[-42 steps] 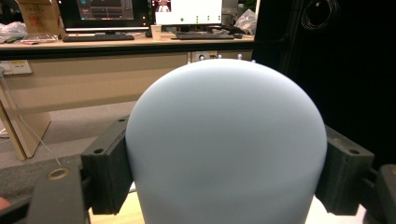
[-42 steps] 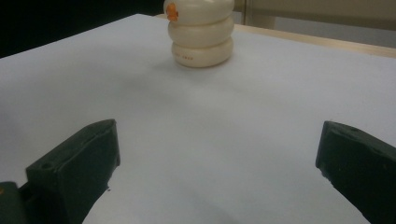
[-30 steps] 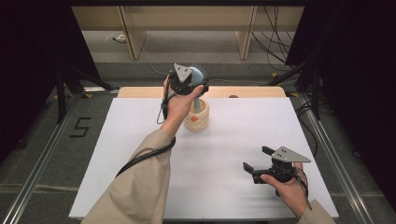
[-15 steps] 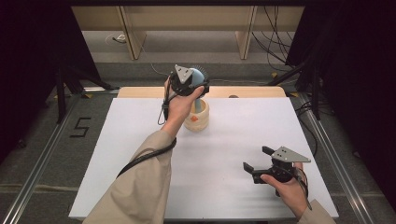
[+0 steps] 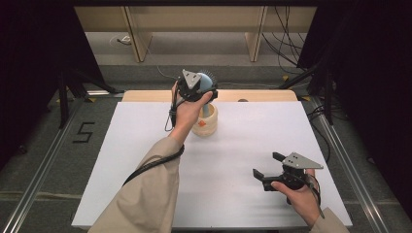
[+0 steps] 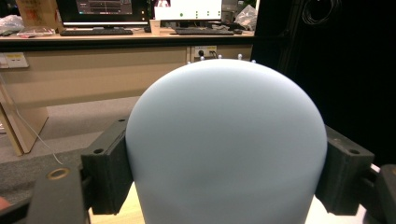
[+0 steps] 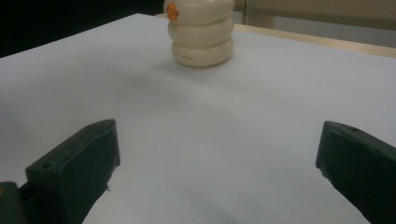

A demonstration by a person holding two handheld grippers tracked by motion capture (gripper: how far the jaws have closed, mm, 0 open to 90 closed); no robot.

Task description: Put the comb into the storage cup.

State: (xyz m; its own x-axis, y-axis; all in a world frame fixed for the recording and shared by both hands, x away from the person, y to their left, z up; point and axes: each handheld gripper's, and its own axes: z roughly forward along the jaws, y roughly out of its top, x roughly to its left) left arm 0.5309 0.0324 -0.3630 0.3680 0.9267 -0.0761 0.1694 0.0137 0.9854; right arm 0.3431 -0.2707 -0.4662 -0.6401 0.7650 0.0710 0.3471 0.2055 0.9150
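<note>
Brush (image 5: 206, 80), pale blue, bristled head, clamped by its sides in left gripper (image 5: 197, 90), held above cream ribbed holder (image 5: 205, 124) at table (image 5: 145, 145) far edge. Handle runs down into holder; seated or not, can't tell. Left gripper view: blue dome (image 6: 226, 144) pinched between both jaws. Right gripper (image 5: 266, 170) jaws spread wide, nothing between, low over near right of table, well apart from holder (image 7: 201, 35).
</note>
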